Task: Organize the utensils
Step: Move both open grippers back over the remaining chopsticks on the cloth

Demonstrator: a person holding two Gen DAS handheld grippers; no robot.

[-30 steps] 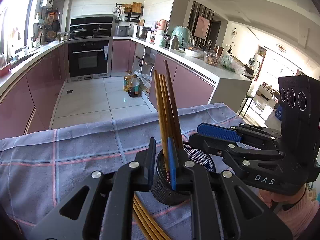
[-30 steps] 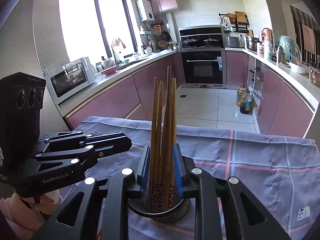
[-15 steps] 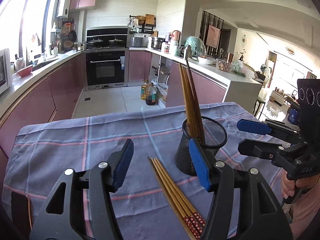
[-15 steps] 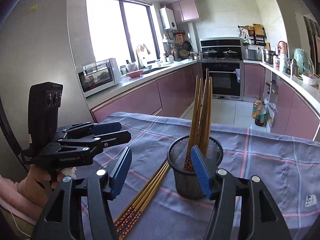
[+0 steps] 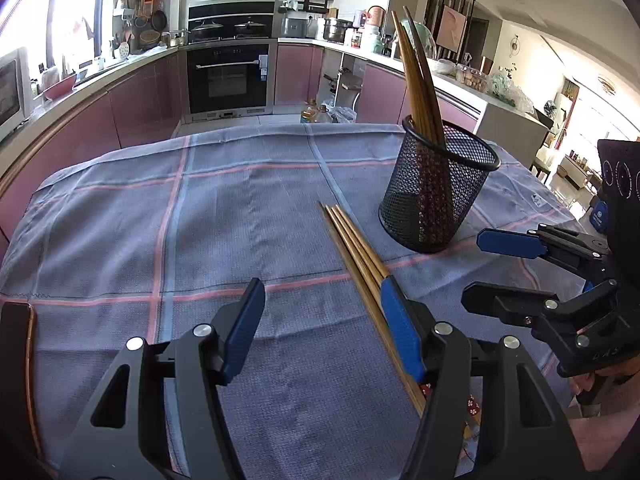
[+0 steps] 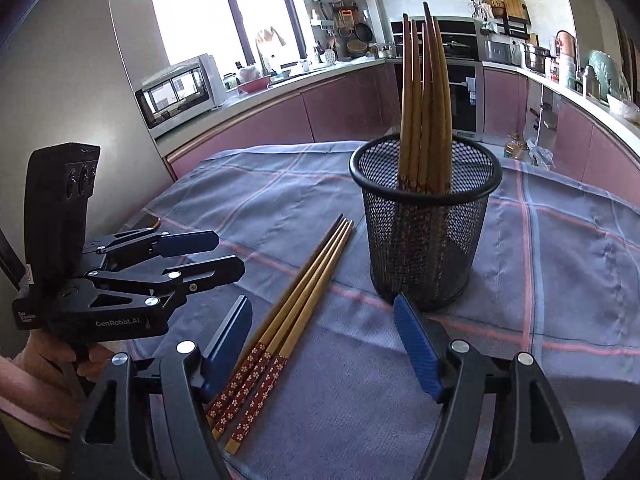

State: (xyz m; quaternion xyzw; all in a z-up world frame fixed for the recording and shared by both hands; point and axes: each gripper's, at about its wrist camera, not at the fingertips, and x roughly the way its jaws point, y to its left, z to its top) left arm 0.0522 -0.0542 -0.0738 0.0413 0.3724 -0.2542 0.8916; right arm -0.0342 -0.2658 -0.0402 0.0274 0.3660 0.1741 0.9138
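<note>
Daylight floods in from the window (image 6: 224,12), which I see blown out to plain white in the right wrist view. The left wrist view is bright too, with glare at its upper left and far right edges. I get sharp focus across the checked cloth (image 5: 240,216), no motion blur. The mesh holder (image 6: 426,236) throws a soft shadow onto the cloth beside it. Both pictures bow strongly at the rims, cabinet lines curving, and the corners go black. The fingers (image 6: 418,348) close to the lens look dark and slightly soft.
</note>
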